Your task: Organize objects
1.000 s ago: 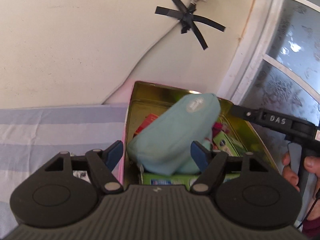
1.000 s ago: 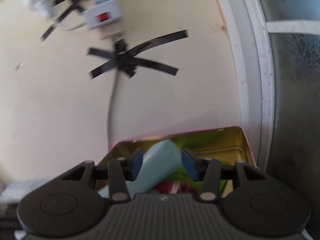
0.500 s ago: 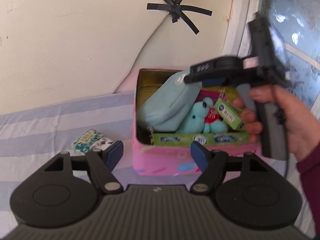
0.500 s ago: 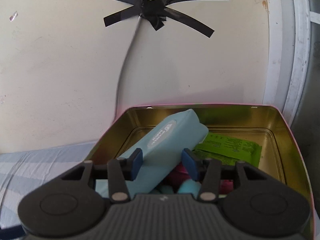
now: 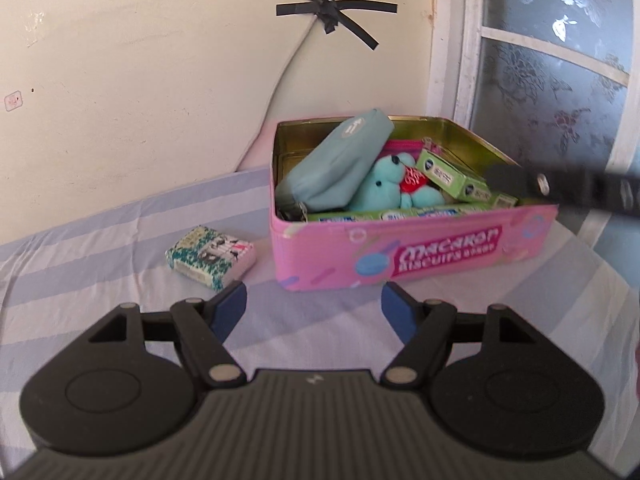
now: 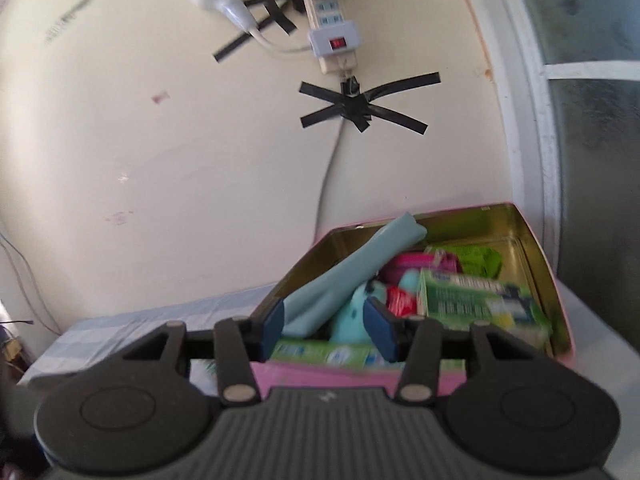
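Observation:
A pink biscuit tin [image 5: 400,256] stands open on the striped sheet by the wall. Inside it, a teal pouch [image 5: 340,164] leans on the left wall beside a teal teddy bear [image 5: 384,190] and green boxes [image 5: 452,176]. A small patterned packet [image 5: 210,256] lies on the sheet left of the tin. My left gripper [image 5: 314,308] hovers open in front of the tin, holding nothing. My right gripper [image 6: 327,332] is open and empty at the near rim of the tin [image 6: 536,248], with the pouch [image 6: 352,276], bear [image 6: 352,320] and a green box [image 6: 472,300] beyond its pads.
A blurred black bar of the right tool [image 5: 568,190] crosses the tin's right corner. A cable under black tape [image 5: 332,12] runs down the wall behind the tin. A power strip [image 6: 330,20] hangs higher up. A white window frame [image 5: 468,40] stands at the right.
My left gripper has drawn back from the tin, bringing the patterned packet and the tin's front into view. The right gripper has pulled back from over the tin to its near right side.

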Demonstrator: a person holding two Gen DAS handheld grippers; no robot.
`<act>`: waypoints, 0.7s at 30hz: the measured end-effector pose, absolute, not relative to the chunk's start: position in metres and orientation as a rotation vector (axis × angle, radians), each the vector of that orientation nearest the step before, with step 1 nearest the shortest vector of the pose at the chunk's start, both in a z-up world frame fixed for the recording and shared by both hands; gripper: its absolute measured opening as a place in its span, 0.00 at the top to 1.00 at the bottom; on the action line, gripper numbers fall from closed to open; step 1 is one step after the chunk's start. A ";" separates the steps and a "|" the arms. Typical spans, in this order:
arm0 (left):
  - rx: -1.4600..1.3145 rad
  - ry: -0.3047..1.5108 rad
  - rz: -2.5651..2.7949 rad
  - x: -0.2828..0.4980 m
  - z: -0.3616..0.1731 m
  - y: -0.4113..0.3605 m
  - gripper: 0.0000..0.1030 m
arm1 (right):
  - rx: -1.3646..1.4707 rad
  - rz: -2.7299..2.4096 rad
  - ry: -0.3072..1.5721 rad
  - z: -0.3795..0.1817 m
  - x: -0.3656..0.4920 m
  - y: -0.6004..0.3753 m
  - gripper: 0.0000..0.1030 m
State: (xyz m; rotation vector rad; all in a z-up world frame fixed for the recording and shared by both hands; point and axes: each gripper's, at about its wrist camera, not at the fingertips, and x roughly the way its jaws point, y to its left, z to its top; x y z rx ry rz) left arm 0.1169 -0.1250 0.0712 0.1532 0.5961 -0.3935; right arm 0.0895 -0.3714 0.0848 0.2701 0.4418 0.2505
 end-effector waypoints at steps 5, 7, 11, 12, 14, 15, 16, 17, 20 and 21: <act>0.172 0.592 -0.384 0.106 0.065 -0.118 0.24 | 0.247 0.215 0.432 0.062 0.045 -0.358 0.56; 0.174 0.594 -0.377 0.103 0.063 -0.114 0.23 | 0.267 0.228 0.453 0.053 0.039 -0.353 0.56; 0.183 0.596 -0.356 0.102 0.057 -0.101 0.23 | 0.271 0.246 0.484 0.045 0.037 -0.339 0.56; 0.183 0.597 -0.350 0.102 0.056 -0.097 0.23 | 0.269 0.253 0.486 0.044 0.035 -0.336 0.56; 0.176 0.603 -0.337 0.105 0.053 -0.088 0.23 | 0.261 0.265 0.485 0.045 0.036 -0.328 0.56; 0.170 0.607 -0.330 0.106 0.052 -0.084 0.23 | 0.256 0.273 0.484 0.046 0.036 -0.324 0.55; 0.165 0.610 -0.324 0.108 0.050 -0.079 0.23 | 0.251 0.280 0.485 0.046 0.037 -0.320 0.55; 0.159 0.614 -0.317 0.109 0.049 -0.075 0.23 | 0.246 0.286 0.488 0.045 0.037 -0.316 0.55; 0.144 0.624 -0.300 0.115 0.045 -0.063 0.23 | 0.233 0.304 0.503 0.042 0.039 -0.303 0.55; 0.140 0.627 -0.294 0.117 0.044 -0.059 0.23 | 0.227 0.309 0.507 0.041 0.040 -0.299 0.55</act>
